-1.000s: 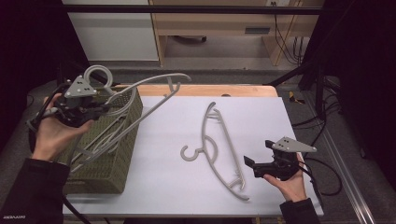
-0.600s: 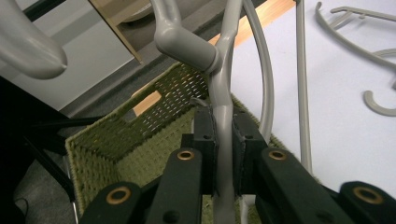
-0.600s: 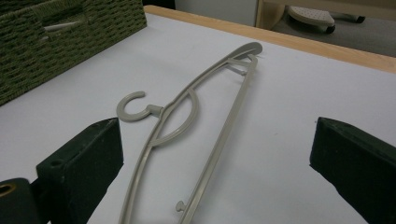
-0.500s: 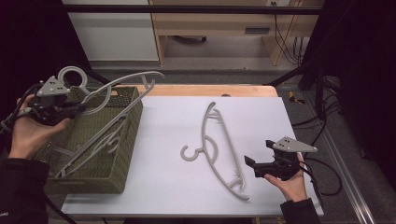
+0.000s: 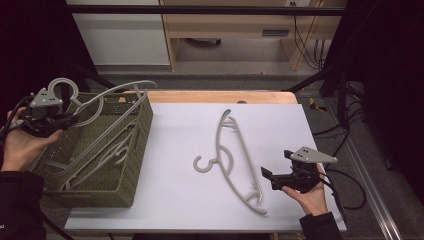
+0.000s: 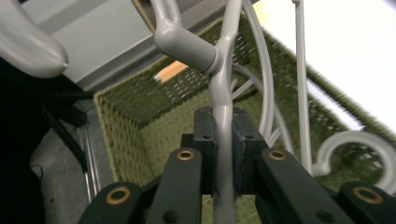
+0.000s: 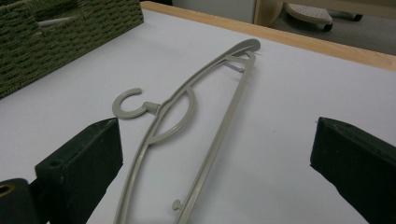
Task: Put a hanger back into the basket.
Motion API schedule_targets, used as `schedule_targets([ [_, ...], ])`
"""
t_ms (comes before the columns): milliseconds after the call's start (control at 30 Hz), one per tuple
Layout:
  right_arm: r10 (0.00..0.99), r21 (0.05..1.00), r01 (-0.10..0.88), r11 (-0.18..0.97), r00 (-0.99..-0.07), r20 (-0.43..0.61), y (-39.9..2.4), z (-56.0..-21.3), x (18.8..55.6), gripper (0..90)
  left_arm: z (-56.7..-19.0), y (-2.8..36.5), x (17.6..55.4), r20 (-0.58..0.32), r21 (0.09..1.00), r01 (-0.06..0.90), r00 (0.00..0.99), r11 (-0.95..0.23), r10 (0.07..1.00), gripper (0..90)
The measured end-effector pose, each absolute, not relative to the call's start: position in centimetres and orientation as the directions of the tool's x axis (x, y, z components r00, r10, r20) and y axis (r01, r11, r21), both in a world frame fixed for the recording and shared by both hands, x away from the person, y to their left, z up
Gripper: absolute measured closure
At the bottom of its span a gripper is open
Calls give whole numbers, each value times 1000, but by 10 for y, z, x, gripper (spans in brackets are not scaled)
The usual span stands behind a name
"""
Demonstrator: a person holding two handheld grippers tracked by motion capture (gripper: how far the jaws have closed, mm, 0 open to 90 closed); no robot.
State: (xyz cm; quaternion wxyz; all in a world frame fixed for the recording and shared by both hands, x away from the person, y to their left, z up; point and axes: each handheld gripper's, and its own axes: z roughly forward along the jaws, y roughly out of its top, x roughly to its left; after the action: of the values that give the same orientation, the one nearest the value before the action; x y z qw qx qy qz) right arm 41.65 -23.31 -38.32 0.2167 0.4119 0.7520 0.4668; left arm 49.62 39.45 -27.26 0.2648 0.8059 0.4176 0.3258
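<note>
High cam overhead, facing fwd; claw cams close (share basket (image 5: 131, 150)).

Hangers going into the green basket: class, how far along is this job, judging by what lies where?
Done: at least one grey hanger already lies inside the woven basket. In hand: the left gripper is shut on another hanger near its hook, over the basket. Left: one hanger on the white table lies flat, with the right gripper open just beside it.
</note>
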Motion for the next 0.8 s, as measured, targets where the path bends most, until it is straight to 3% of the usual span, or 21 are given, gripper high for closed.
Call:
schedule_targets([
  [800,820,873,424,238,-569,53,-231,-386,418,28,-308,414,517,352,648,565,373,-511,859,823],
])
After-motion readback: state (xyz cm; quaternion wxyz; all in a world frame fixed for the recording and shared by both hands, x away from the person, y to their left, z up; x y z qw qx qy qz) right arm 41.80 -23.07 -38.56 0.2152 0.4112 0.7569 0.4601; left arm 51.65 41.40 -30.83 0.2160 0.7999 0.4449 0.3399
